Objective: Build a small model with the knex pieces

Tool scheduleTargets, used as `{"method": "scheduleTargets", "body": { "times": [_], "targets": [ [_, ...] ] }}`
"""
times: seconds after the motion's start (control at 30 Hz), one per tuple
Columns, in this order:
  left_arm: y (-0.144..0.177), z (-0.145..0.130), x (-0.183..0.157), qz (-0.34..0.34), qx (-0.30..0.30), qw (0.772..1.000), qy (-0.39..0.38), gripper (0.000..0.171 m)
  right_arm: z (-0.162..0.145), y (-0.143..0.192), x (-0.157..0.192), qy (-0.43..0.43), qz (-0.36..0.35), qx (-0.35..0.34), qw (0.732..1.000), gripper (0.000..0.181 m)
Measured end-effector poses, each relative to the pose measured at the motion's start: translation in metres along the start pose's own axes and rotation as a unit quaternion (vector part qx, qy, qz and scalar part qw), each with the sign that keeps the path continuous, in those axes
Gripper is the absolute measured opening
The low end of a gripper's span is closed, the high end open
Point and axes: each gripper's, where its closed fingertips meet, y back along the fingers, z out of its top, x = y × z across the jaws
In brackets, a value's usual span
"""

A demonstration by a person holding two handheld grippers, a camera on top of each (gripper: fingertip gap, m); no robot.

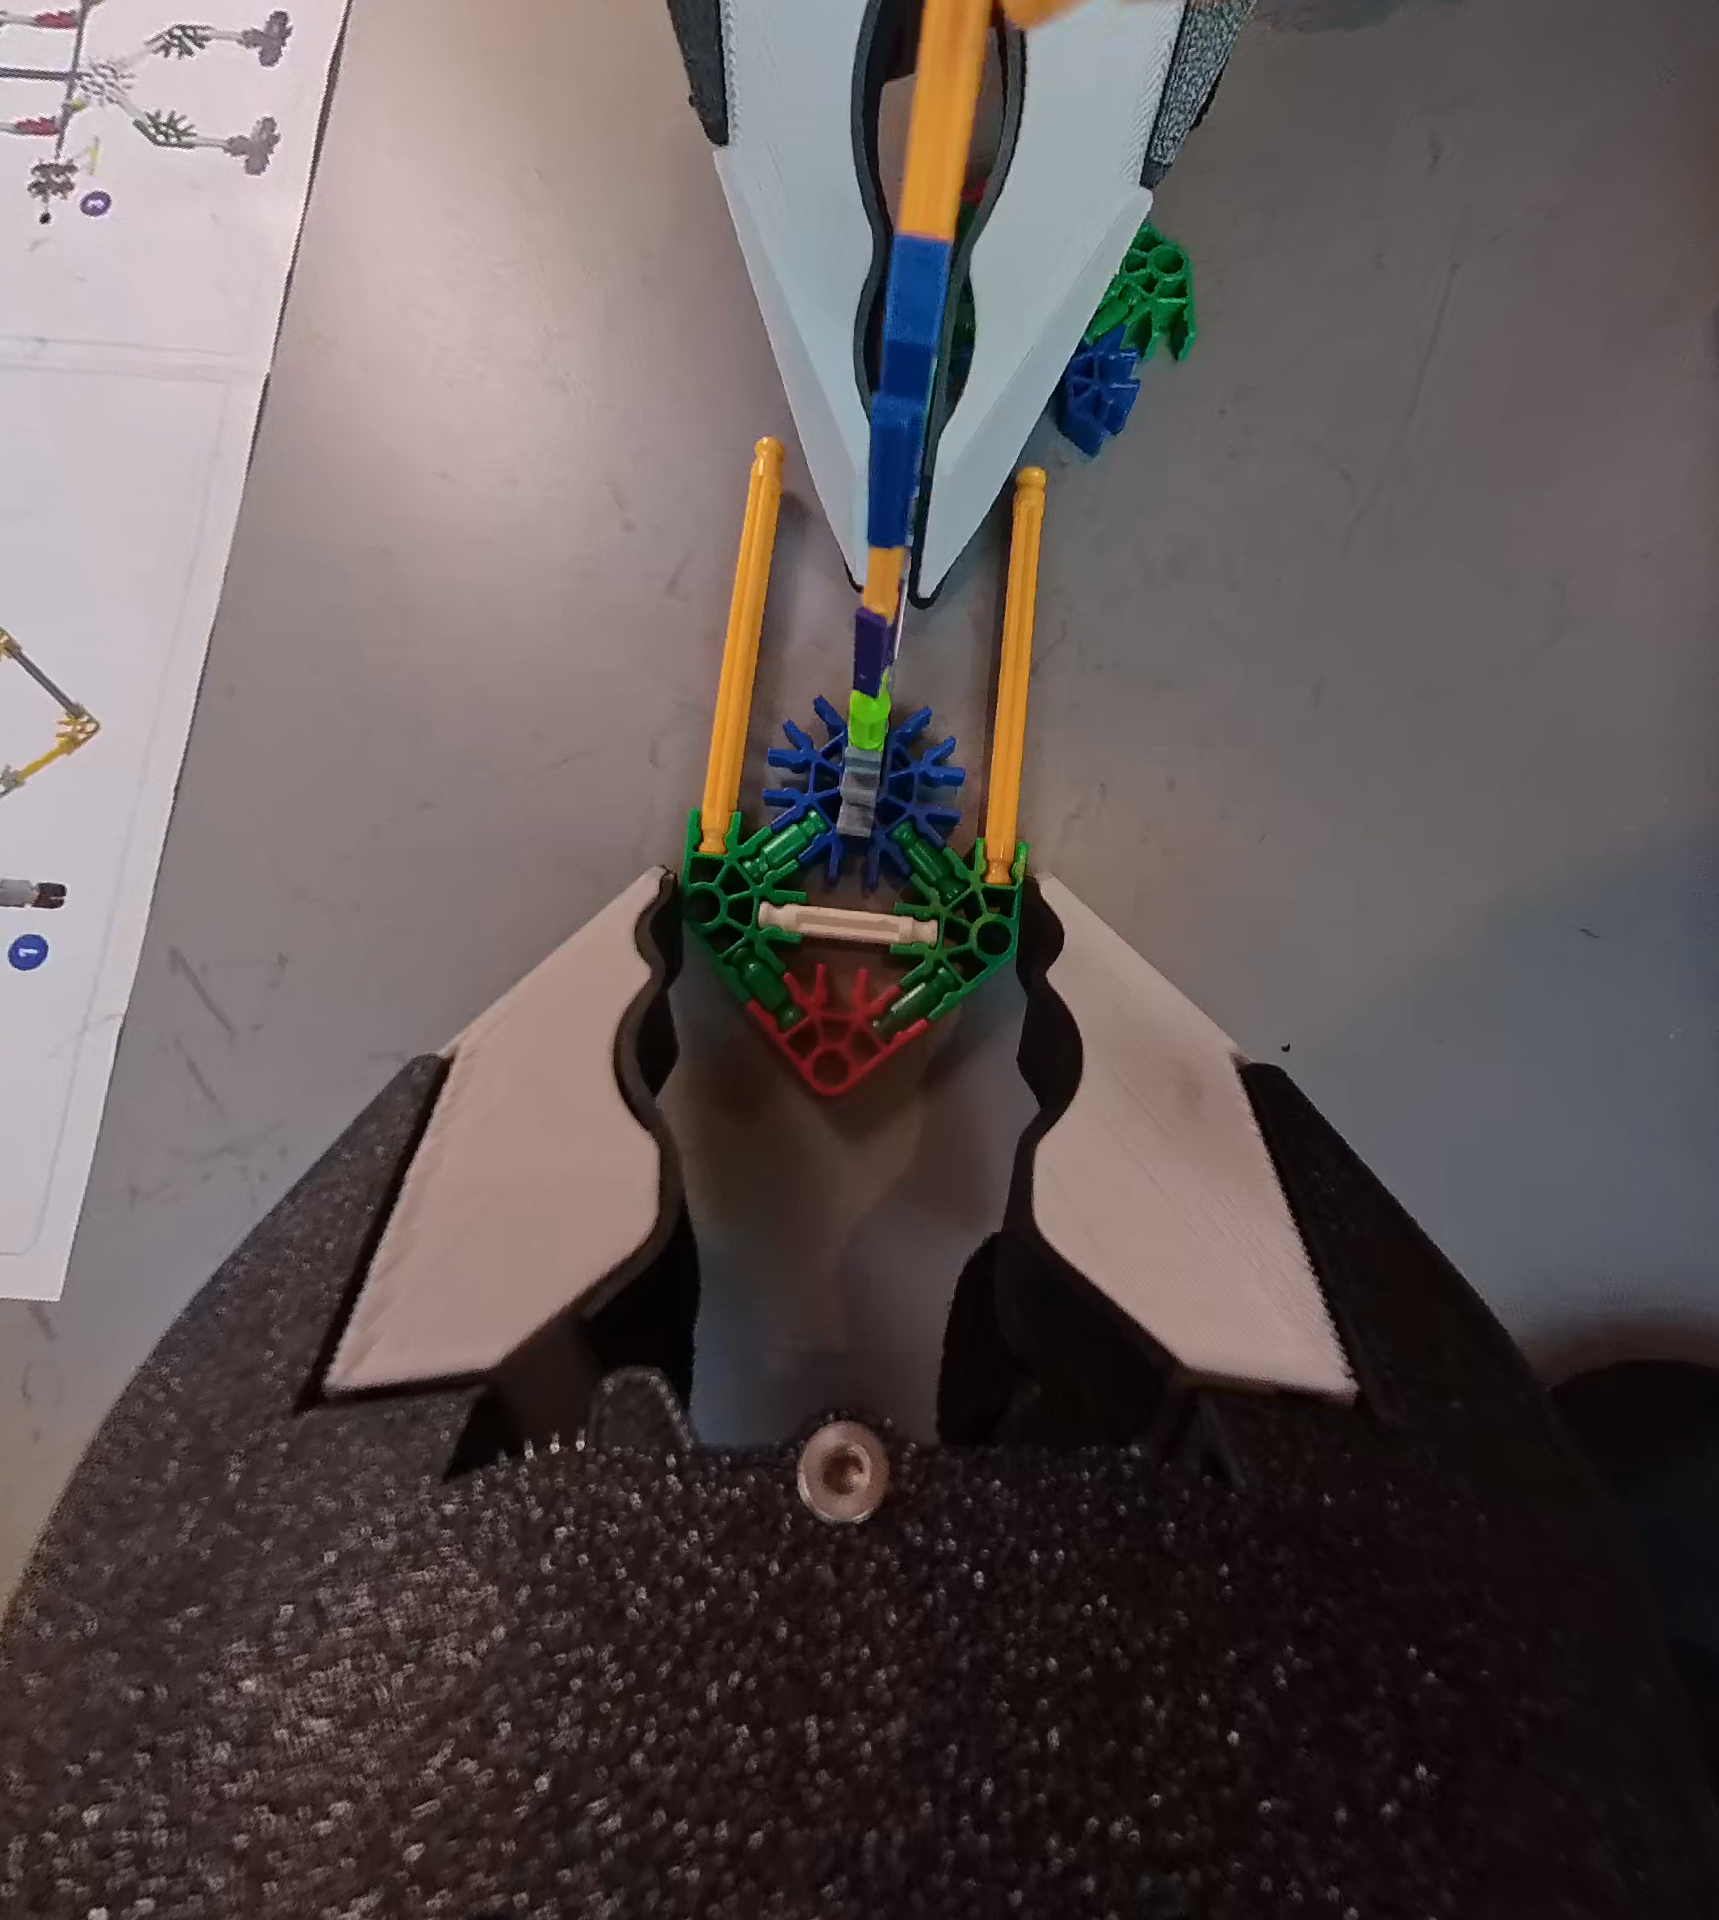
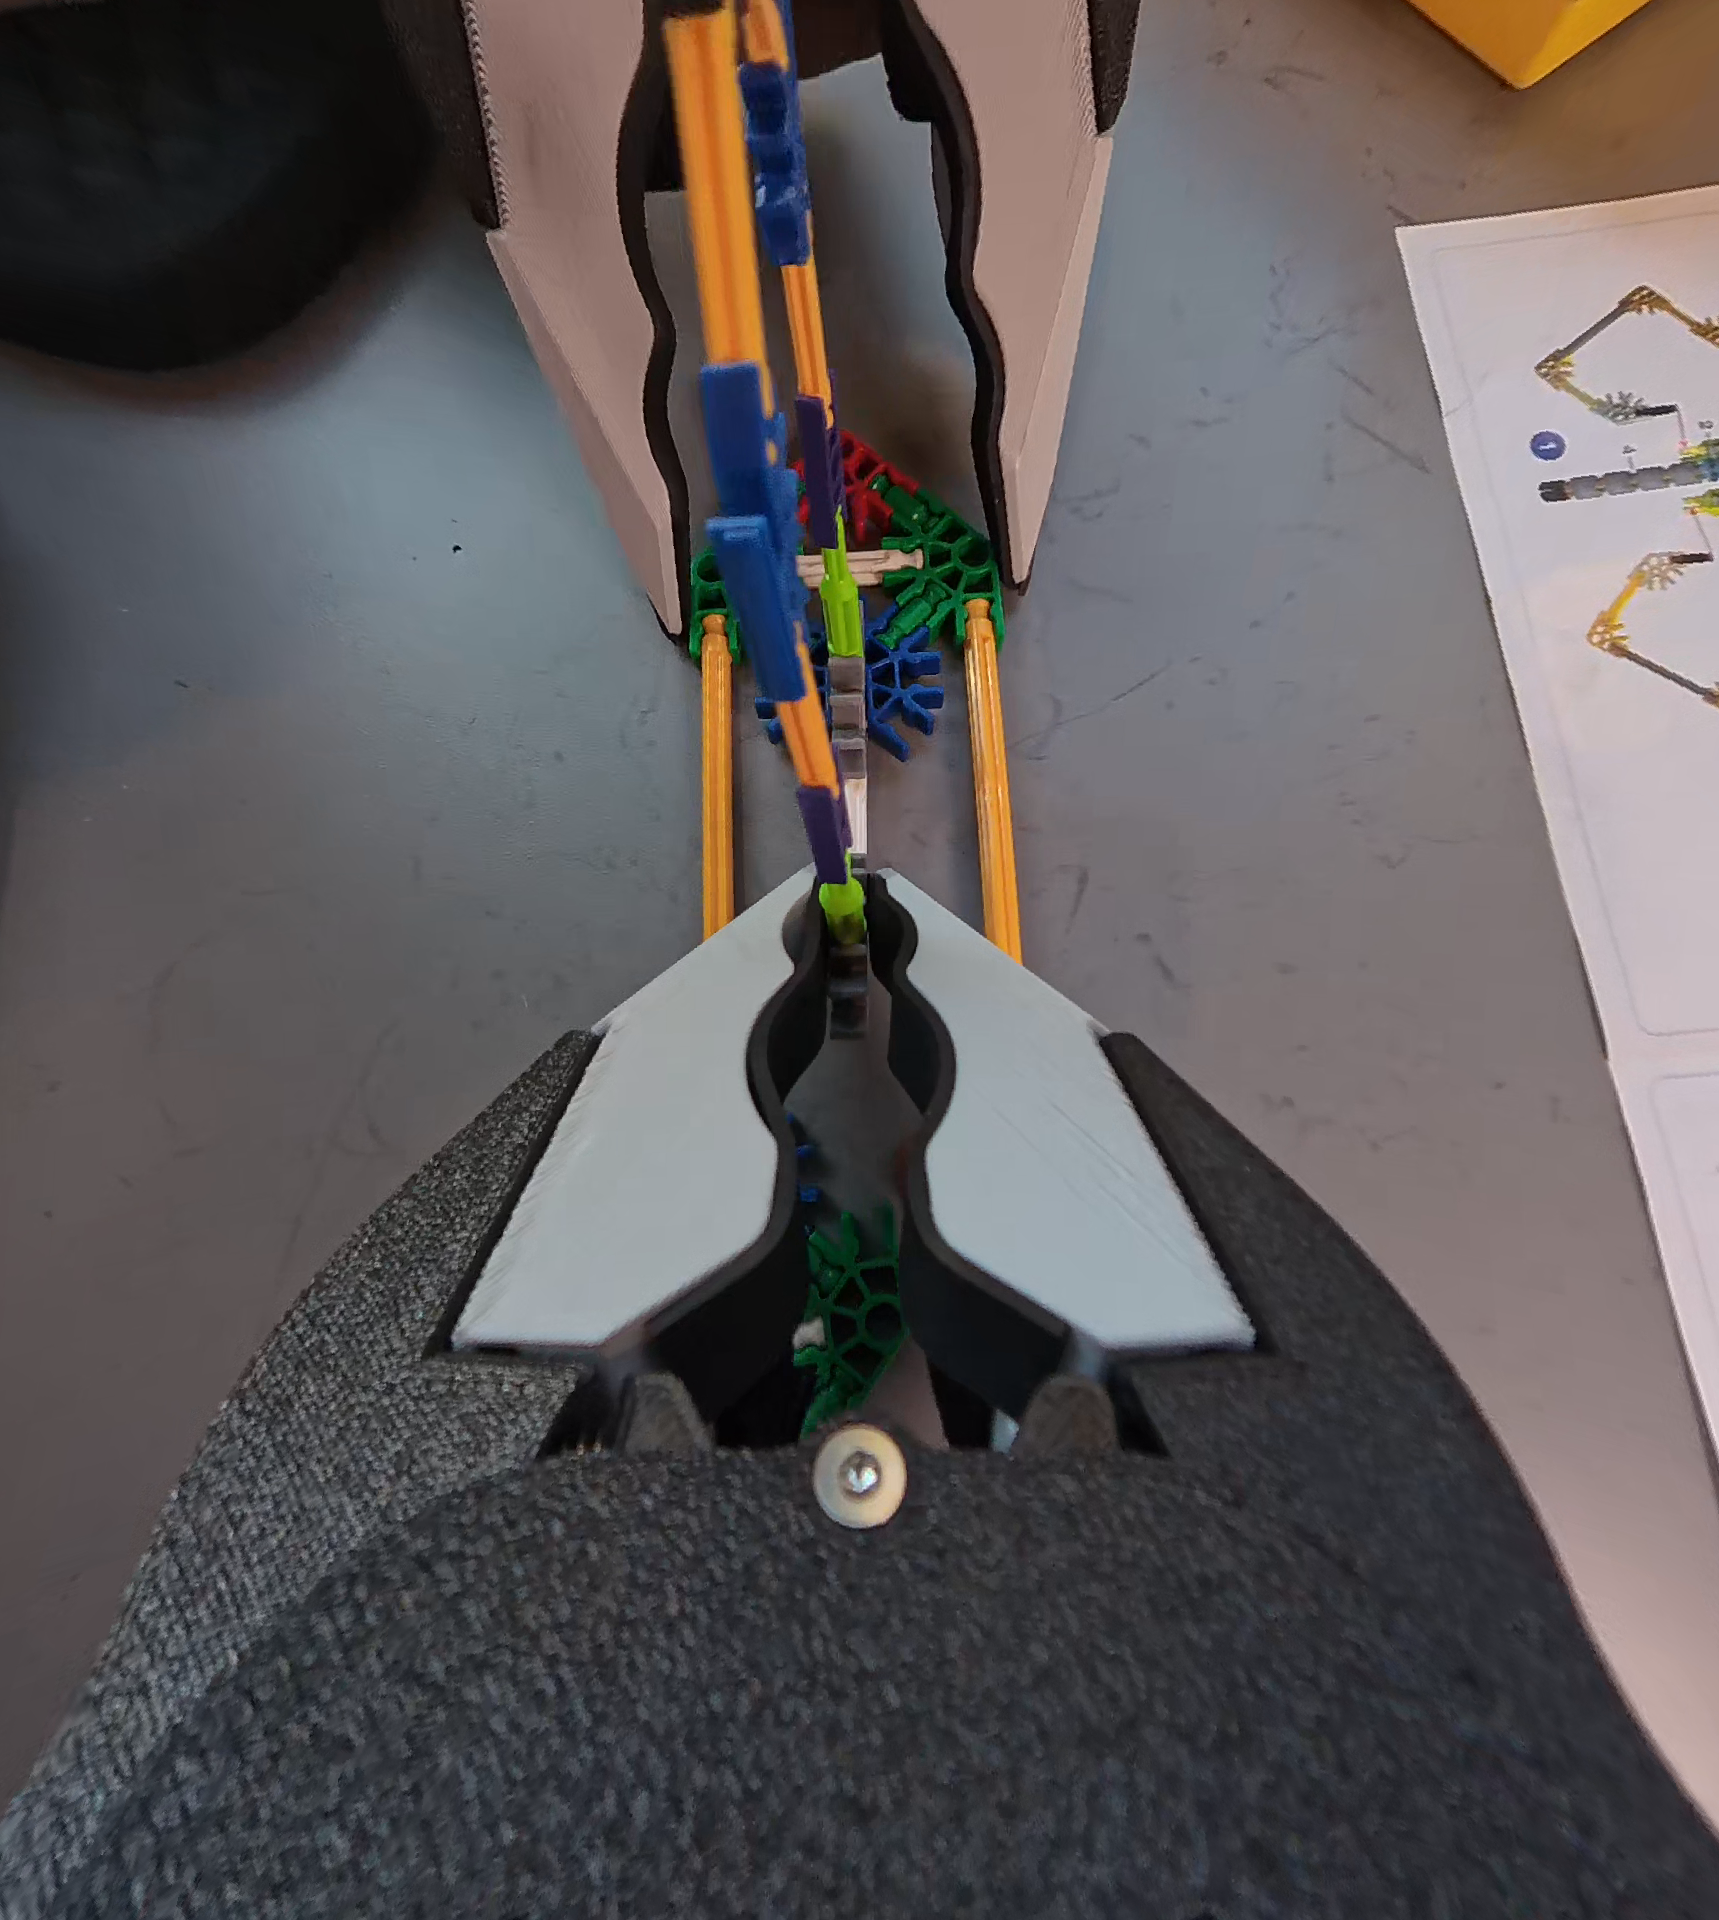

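— Left wrist view first: what are the jaws doing?

— The left gripper (image 1: 848, 914) is sitting with its jaws apart, bracketing the flat assembly (image 1: 850, 940) lying on the grey table (image 1: 1406, 831). The fingertips are standing just beside its two green connectors; whether they are touching, I cannot tell.

— And the other one?

— The right gripper (image 2: 850, 899) is clamping its jaws together on the stacked rod piece (image 2: 839, 727), which is reaching from between its tips towards the blue snowflake connector (image 1: 865, 795).

— Counting the parts?

— One red connector at the near point, two green ones, one blue snowflake, one white rod crossing between the greens, and two yellow rods (image 1: 746, 644) running parallel, pointing away from the left gripper towards the right one. The held piece's long axis is lying along that same line, between the two rods.

— Anything farther out?

— One loose green-and-blue cluster (image 1: 1135, 322) is lying beside the right gripper, one instruction sheet (image 1: 55, 623) is lying at the table's side, and a yellow box (image 2: 1561, 31) is showing at a far corner.
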Motion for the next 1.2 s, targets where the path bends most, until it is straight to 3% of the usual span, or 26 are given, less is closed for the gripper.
{"method": "scheduleTargets", "body": {
  "times": [0.57, 0.87, 1.2],
  "targets": [
    [-0.008, 0.009, -0.002, -0.011, -0.014, 1.000, -0.008, 0.064, -0.003, -0.002, -0.001, 0.001, 0.006, 0.021, 1.000, 0.003],
    [-0.007, 0.009, -0.002, -0.019, -0.038, 0.999, 0.013, 0.065, -0.005, 0.010, -0.007, -0.006, -0.004, 0.009, 1.000, 0.015],
    [0.000, 0.008, 0.004, 0.003, -0.045, 0.999, 0.016, 0.071, -0.016, 0.012, -0.006, 0.012, -0.017, 0.036, 0.999, 0.004]
  ]
}}
